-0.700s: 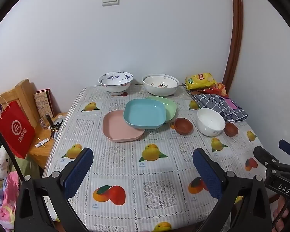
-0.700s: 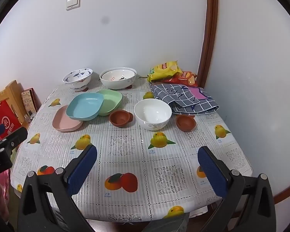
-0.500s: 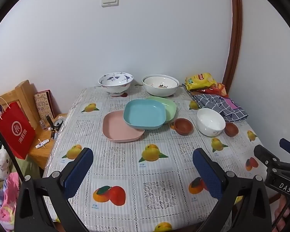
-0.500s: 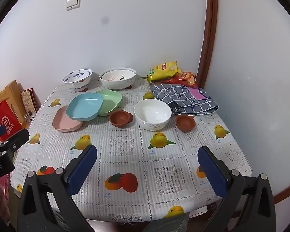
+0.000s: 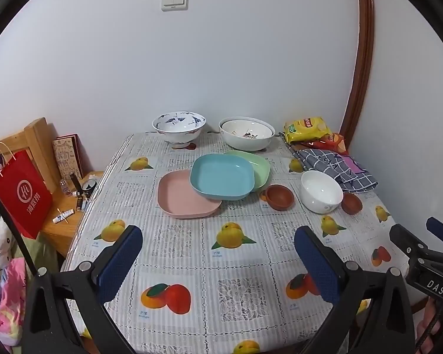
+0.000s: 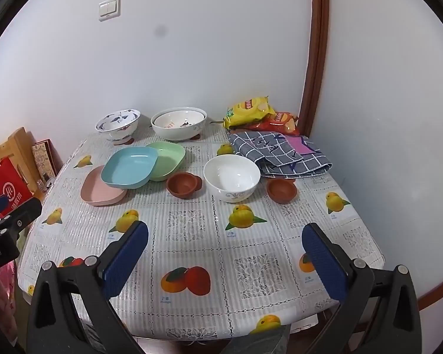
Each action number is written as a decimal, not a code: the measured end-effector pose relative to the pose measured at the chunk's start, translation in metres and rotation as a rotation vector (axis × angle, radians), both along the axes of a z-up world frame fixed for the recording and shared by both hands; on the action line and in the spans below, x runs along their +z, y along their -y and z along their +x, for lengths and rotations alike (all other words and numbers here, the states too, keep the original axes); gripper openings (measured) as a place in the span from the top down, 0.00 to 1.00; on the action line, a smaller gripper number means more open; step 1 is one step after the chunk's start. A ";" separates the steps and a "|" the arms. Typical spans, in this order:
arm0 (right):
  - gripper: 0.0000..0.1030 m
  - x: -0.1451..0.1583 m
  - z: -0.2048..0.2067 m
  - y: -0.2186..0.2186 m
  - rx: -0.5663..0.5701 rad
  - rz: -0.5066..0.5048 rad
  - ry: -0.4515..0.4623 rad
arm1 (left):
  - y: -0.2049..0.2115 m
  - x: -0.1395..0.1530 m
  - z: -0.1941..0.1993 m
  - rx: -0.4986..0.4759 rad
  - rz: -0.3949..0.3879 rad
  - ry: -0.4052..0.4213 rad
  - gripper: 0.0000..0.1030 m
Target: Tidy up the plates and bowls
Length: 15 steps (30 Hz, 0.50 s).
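Observation:
A blue plate lies tilted across a pink plate and a green plate in the middle of the table. Right of them stand a brown bowl, a white bowl and a second brown bowl. At the back stand a blue-patterned bowl and nested white bowls. My left gripper and right gripper hover open over the table's near edge, holding nothing.
The fruit-print tablecloth covers the table. Snack bags and a checked cloth lie at the back right. A red paper bag and a wooden side table stand to the left. Walls close in behind and right.

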State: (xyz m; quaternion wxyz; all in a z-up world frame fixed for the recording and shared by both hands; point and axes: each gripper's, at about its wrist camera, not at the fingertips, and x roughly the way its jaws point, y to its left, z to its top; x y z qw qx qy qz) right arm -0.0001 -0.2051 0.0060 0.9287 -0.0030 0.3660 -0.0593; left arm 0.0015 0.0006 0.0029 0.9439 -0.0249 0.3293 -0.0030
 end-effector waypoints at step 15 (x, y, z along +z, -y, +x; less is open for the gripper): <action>0.01 0.002 -0.003 0.000 -0.002 0.002 0.007 | 0.001 0.001 -0.003 0.003 0.009 0.009 0.00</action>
